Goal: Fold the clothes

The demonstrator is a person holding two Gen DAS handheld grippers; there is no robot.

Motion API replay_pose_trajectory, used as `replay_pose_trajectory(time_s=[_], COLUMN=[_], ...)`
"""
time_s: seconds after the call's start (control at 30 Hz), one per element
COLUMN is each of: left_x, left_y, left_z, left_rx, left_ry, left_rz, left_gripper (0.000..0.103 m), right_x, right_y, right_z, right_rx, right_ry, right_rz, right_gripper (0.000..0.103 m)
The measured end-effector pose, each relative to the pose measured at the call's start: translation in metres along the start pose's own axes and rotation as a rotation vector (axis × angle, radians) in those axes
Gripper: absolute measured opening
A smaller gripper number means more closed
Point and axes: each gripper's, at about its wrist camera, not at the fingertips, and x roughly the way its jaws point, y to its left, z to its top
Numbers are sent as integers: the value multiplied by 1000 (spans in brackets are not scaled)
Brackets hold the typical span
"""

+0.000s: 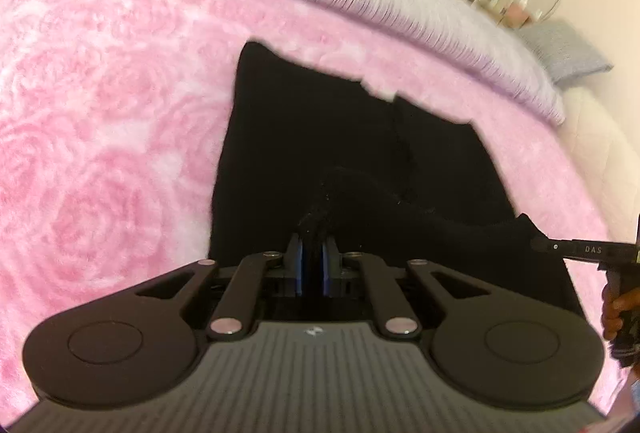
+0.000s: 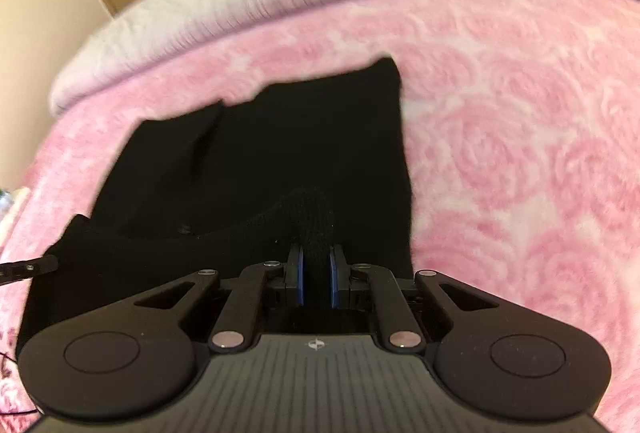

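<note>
My left tongs (image 1: 312, 253) and right tongs (image 2: 317, 265) each pinch the near hem of the black garment (image 1: 340, 137), frame centre on the pink blanket (image 1: 100, 93); I should lift both evenly, carrying the hem to the far edge.

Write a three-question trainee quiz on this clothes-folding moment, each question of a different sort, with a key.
1. True or false: both tongs, left and right, are shut on the black garment.
2. What does the garment lie on? A) a wooden table B) a pink rose-patterned blanket C) a tiled floor
3. Fill in: in the left wrist view, the right tongs reach in from the ___ edge of the picture.

Key: 1 true. 2 B. 3 right.
</note>
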Motion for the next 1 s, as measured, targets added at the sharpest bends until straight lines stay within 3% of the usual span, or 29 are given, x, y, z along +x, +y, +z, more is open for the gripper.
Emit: replay_pose_trajectory(time_s=[0.07,0.1,0.17,0.23,0.27,0.33,0.43,0.53,0.6,0.63,0.7,0.77,0.83,1.0], left_x=[8,10,-3,-22,-32,-52,-58,-50,-59,-68,-86,-104,-115,-104], left_y=[3,5,10,12,12,3,-14,-13,-4,-2,-4,-18,-32,-63], left_z=[-6,-10,-15,-16,-16,-18,-33,-58,-66,-65,-66,-73,-83,-134], left_rx=[17,23,0,-6,4,66,191,293,316,327,390,546,696,1131], left_ry=[44,60,45,26,15,-1,75,175,178,173,161,163,166,164], left_rz=[54,86,98,127,134,63,-42,-32,-13,-13,2,8,1,38], left_gripper=[13,14,20,17,17,18,18,18,13,12,20,33,35,43], right_x=[19,21,11,-8,-20,-45,-65,-52,-43,-46,-68,-84,-94,-61], right_y=[-7,-9,-8,-1,3,9,21,24,18,18,23,41,66,120], right_z=[-5,-5,-5,-7,-10,-18,-42,-69,-88,-91,-92,-96,-107,-162], right_rx=[39,53,61,35,25,13,-7,-12,-14,-15,-5,-98,-252,-818], right_ry=[76,77,51,18,-1,-42,-42,58,129,125,87,50,39,154], right_rz=[-37,-45,-70,-130,-143,-114,-57,-83,-180,-202,-213,-245,-274,-422], right_gripper=[22,23,37,40,41,41,40,39,25,20,26,62,66,67])
